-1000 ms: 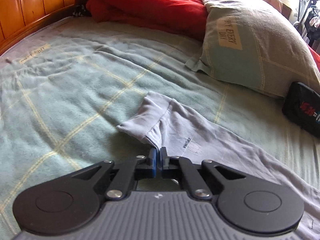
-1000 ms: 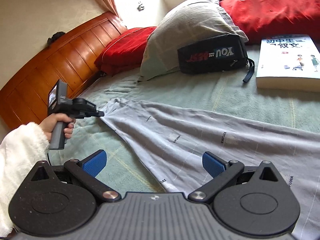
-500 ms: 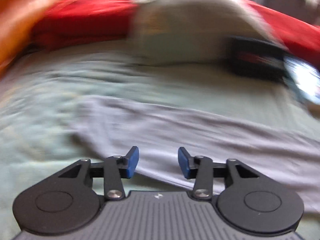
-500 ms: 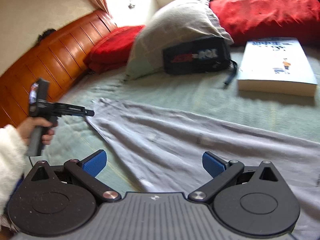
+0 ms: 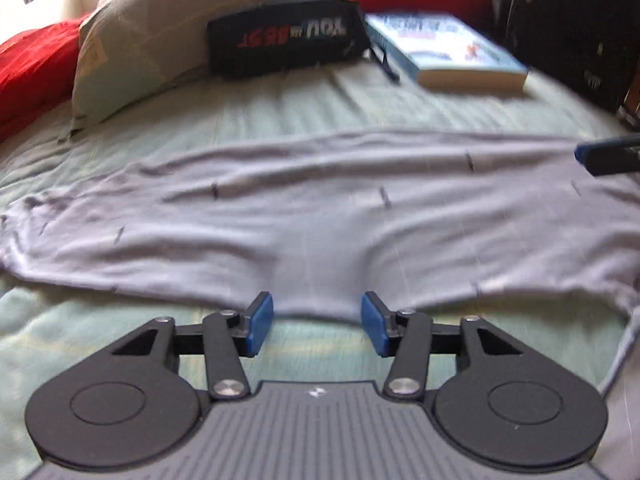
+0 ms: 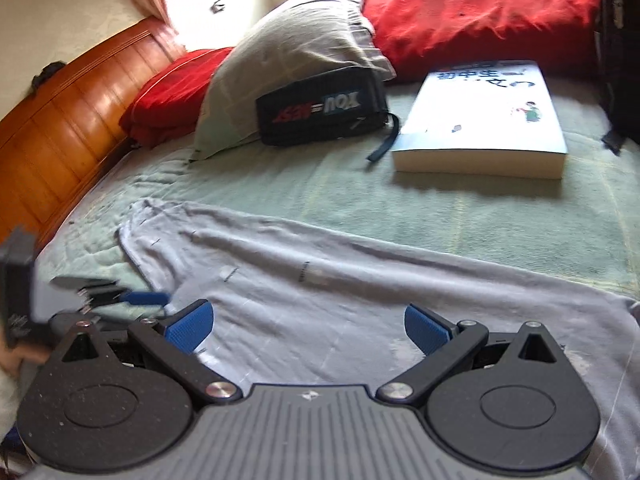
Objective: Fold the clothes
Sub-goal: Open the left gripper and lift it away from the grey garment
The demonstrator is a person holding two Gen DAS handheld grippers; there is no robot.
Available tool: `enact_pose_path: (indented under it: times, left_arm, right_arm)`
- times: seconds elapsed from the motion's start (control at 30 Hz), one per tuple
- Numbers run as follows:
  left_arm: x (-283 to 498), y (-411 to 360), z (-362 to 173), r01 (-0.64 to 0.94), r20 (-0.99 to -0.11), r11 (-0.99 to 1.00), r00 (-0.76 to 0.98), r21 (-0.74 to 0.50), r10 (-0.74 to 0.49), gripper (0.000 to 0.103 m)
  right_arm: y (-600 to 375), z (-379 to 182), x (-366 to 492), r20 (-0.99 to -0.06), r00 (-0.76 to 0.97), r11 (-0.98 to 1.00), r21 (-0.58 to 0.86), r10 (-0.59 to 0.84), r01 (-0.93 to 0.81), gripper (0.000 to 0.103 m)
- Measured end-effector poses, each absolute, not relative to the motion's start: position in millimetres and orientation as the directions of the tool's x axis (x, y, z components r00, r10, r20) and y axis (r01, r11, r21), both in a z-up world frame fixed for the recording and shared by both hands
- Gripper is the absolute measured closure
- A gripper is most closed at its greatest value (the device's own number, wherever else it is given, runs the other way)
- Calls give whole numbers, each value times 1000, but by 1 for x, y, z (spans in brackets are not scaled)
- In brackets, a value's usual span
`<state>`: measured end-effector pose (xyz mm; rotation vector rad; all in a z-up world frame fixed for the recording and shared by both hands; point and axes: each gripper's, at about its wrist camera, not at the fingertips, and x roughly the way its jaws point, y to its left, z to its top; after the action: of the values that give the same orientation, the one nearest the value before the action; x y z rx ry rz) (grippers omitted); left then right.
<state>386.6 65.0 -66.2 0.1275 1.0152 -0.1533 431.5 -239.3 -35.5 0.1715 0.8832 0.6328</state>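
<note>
Lying flat across the green bedspread [image 5: 312, 112], with its long axis running side to side in both wrist views, the grey garment [image 5: 320, 216] sits straight ahead of and below both tools. Left gripper [image 5: 316, 326]: jaws opening, roughly half apart, blue pads either side of the near hem, nothing pinched between them; cloth edge just at the fingertips. Right gripper [image 6: 310, 330]: jaws wide apart, poised over the middle of the fabric [image 6: 320, 300], gripping nothing. Nearer to the hem, judging by the views: the left one, already lined up with the near edge at a dip in the hem; probably the next pinch point for folding the near side across, though that is only a guess. Seen low at left in the right wrist view, blurred: the other tool [image 6: 136, 298] just beside the cloth's narrow end. Beyond the garment and well apart from it: a grey pillow [image 6: 288, 56], a black pouch [image 6: 320, 112] leaning on it, a book [image 6: 484, 120], red bedding [image 6: 480, 16], a wooden headboard [image 6: 64, 120]. Nothing resting on the fabric, so no obstruction to a fold.
</note>
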Motion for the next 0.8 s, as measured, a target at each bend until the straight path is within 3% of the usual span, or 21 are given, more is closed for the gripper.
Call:
enact_pose_path:
  times: [0.07, 0.27, 0.5, 0.63, 0.8]
  left_arm:
    - [390, 65, -53, 179, -868, 983, 493, 39, -55, 50]
    - [426, 71, -22, 122, -771, 992, 633, 13, -68, 41]
    - [486, 67, -60, 97, -823, 992, 554, -80, -121, 41]
    - [502, 83, -81, 42, -810, 997, 580, -68, -80, 32]
    - [518, 78, -84, -9, -793, 1000, 609, -7, 0, 28]
  right_arm:
    - [-234, -41, 433, -690, 449, 811, 375, 568, -449, 0]
    - [-219, -48, 431, -730, 436, 824, 312, 526, -472, 0]
    - [-219, -52, 435, -726, 424, 817, 336, 542, -469, 0]
    - [-220, -58, 440, -724, 417, 817, 364, 550, -447, 0]
    - [-219, -61, 440, -723, 416, 817, 367, 552, -445, 0]
